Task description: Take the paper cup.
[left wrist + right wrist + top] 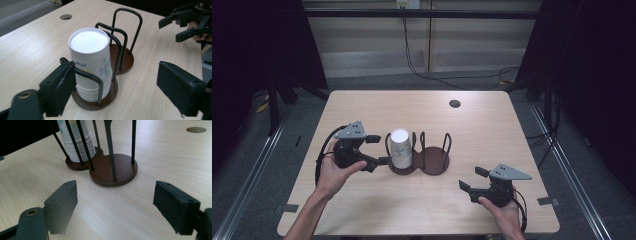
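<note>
A stack of white paper cups point(401, 148) with a floral print, set upside down, is seen standing upright in the left compartment of a dark brown wooden twin-base holder point(421, 161) with black wire hoops. The stack is enclosed by the hoops of that compartment; the right compartment is observed beside it, on its own round base. The holder is placed near the middle of the light wood-grain bench point(482, 135).

The left gripper point(379, 150) is held just beside the stack, on its left in the high view. Its jaws are released and spread wide; in the left gripper view the cups point(90, 62) are seen ahead between the jaw lines, with no pad pressed on them.

The right gripper point(473, 178) is held well apart from the holder, near the bench's front right. Its jaws are likewise released, with nothing grasped between them.

A round dark hole point(455, 103) is noted in the bench top towards the far side.
</note>
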Motion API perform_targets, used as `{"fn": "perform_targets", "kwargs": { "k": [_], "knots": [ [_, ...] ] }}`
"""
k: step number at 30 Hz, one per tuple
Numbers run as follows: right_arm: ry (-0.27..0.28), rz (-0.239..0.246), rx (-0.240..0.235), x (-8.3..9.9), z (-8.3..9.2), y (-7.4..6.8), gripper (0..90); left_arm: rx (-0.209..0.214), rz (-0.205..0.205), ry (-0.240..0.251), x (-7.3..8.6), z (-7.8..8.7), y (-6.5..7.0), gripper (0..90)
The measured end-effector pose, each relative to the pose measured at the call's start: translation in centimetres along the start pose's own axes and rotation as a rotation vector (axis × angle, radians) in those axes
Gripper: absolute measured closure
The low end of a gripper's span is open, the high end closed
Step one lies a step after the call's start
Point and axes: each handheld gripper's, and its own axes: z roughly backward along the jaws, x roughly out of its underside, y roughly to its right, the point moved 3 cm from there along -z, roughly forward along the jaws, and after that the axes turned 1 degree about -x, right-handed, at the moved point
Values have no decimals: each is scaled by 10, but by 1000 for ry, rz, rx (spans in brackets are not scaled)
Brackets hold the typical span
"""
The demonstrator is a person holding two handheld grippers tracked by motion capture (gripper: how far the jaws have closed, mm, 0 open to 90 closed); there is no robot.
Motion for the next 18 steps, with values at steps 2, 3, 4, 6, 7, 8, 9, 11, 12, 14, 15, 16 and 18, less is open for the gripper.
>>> {"fn": "perform_targets", "kwargs": {
  "k": [2,3,4,6,7,8,9,11,12,14,15,16,18],
  "knots": [
    [4,-1,-1,0,0,0,188,-4,2,-12,-3,-2,-1,174],
    [1,1,-6,0,0,1,188,1,2,-13,-6,-3,-2,178],
    [1,0,-4,0,0,1,188,1,1,-17,-8,-3,-3,179],
    [2,-1,-5,0,1,1,188,-6,-10,-22,-14,-4,-7,179],
    [2,-1,-5,0,1,1,188,-6,-10,-22,-14,-4,-7,180],
    [1,-2,-4,0,1,1,188,-8,-6,-21,-16,-4,-9,180],
    [0,0,-6,0,1,1,188,0,6,-12,-18,-4,-10,164],
    [-2,0,-8,0,0,0,185,-9,2,-29,-21,-5,-12,161],
    [-7,-3,-13,1,0,0,180,-7,6,-35,-21,-6,-12,162],
    [-9,-2,-20,1,0,-1,178,-2,7,-35,-22,-6,-13,162],
    [-9,0,-21,1,-1,-1,178,-1,7,-32,-23,-8,-13,163],
    [-9,0,-21,1,-1,-1,178,-2,3,-45,-24,-9,-13,163],
    [-13,3,-25,1,-2,0,177,4,11,-57,-26,-14,-15,174]
  ]
}}
